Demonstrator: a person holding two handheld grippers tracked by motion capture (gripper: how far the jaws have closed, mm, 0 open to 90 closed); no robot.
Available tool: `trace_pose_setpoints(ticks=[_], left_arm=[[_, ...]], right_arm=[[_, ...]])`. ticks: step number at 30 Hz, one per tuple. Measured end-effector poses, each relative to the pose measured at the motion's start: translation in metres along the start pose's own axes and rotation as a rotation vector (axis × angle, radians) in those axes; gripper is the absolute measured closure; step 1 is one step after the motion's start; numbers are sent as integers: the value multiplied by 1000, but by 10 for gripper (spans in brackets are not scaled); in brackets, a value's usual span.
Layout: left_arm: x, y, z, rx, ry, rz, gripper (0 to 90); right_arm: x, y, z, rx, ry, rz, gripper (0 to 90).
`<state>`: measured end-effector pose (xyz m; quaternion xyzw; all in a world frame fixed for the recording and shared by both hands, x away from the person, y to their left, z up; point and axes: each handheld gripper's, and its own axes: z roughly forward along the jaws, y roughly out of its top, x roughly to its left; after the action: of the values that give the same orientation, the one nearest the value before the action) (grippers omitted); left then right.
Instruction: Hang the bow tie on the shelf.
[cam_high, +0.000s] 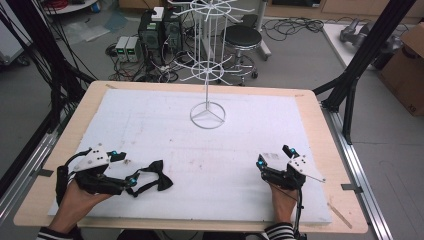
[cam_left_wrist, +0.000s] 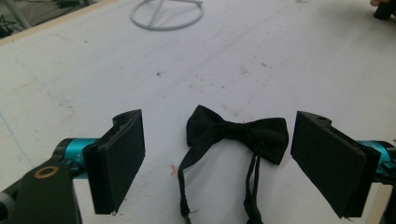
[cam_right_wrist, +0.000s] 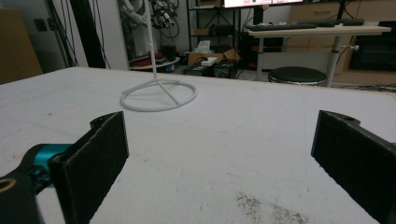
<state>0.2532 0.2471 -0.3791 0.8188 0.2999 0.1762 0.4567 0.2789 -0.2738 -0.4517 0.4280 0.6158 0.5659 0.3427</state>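
We see a black bow tie (cam_left_wrist: 238, 132) lying flat on the white surface (cam_high: 165, 130), near its front left part, its thin neck strap trailing toward the left hand-held gripper (cam_left_wrist: 217, 158). That gripper's jaws stand wide on either side of the bow tie, with the pads clear of it. The right hand-held gripper (cam_right_wrist: 219, 158) rests well apart on the right, also wide, with bare surface between its jaws. A white wire display stand (cam_high: 207, 114) rises at the far middle, and nothing lies between it and the bow tie.
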Motion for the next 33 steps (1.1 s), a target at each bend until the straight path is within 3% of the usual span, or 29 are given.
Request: trace_pose_setpoints(ticks=[13,25,30,33], left_arm=[[-13,2,34,185,-108,-8,249],[-16,2,48,290,-110,11,287],[-17,2,54,324,-122,6,329],[-16,2,59,348,-116,-20,355]], right_arm=[[-1,0,0,-3,2,8,30],[-1,0,0,-4,1,7,30],[-1,0,0,-5,2,5,30],[-1,0,0,-5,0,7,30]])
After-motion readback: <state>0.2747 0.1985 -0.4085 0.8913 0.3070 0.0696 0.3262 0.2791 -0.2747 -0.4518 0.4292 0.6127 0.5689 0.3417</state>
